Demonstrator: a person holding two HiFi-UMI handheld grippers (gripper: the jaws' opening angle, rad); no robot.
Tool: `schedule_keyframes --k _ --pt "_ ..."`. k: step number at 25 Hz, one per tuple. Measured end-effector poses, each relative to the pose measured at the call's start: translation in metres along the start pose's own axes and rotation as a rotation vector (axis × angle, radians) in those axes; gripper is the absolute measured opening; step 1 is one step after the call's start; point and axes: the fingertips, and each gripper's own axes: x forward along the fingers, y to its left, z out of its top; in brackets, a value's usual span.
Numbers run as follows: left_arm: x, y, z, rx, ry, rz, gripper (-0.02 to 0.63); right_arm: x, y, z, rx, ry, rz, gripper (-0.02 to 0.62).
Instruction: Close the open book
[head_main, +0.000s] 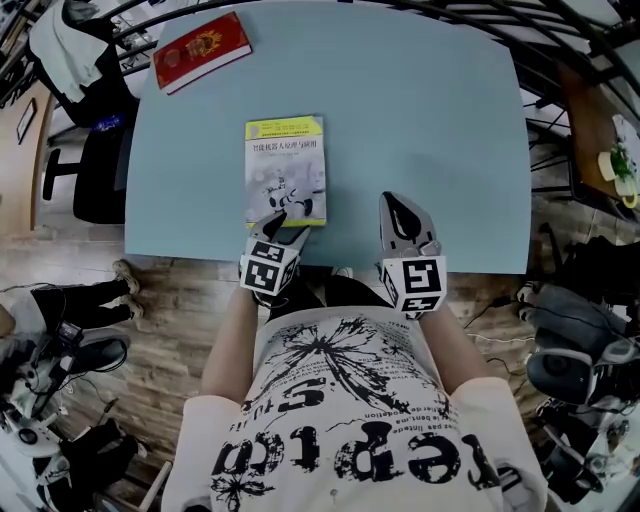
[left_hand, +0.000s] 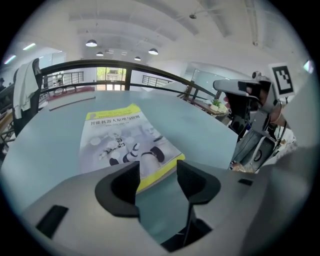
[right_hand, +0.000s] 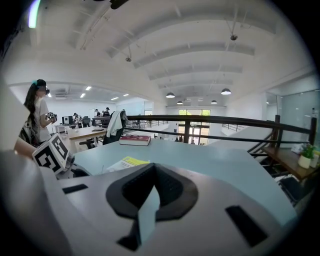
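Observation:
The book (head_main: 285, 170) lies flat and closed on the light blue table (head_main: 420, 120), its yellow and grey cover with a robot picture facing up. My left gripper (head_main: 283, 230) is at the book's near edge, and it is open. In the left gripper view the book (left_hand: 122, 142) fills the space ahead, and its near yellow corner shows in the gap of the left gripper (left_hand: 157, 172) without touching either pad. My right gripper (head_main: 400, 215) rests to the book's right near the table's front edge, shut and holding nothing; the right gripper view shows its jaws (right_hand: 154, 175) closed together.
A red book (head_main: 200, 50) lies closed at the table's far left corner. A dark chair with a white garment (head_main: 70, 40) stands beyond that corner. A railing runs behind the table's far edge. Bags and cables (head_main: 570, 350) lie on the floor at the right.

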Motion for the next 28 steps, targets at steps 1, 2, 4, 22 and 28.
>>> schedule_keyframes --k 1,2,4,22,28 --pt "-0.004 0.002 0.006 0.006 -0.025 0.012 0.236 -0.001 0.001 0.002 -0.001 -0.005 -0.001 0.009" --pt "-0.009 0.003 0.012 0.013 -0.049 0.022 0.235 -0.001 0.003 0.005 -0.002 -0.01 -0.003 0.009" --pt "-0.019 0.006 0.027 0.024 -0.099 0.03 0.235 -0.001 0.006 0.01 -0.003 -0.021 -0.009 0.009" --pt "-0.182 0.051 0.144 0.112 -0.64 0.187 0.018 0.0 0.071 0.077 0.014 -0.175 -0.011 0.009" --pt "-0.226 0.075 0.159 0.145 -0.725 0.214 0.018 0.008 0.089 0.089 -0.006 -0.208 0.001 0.008"
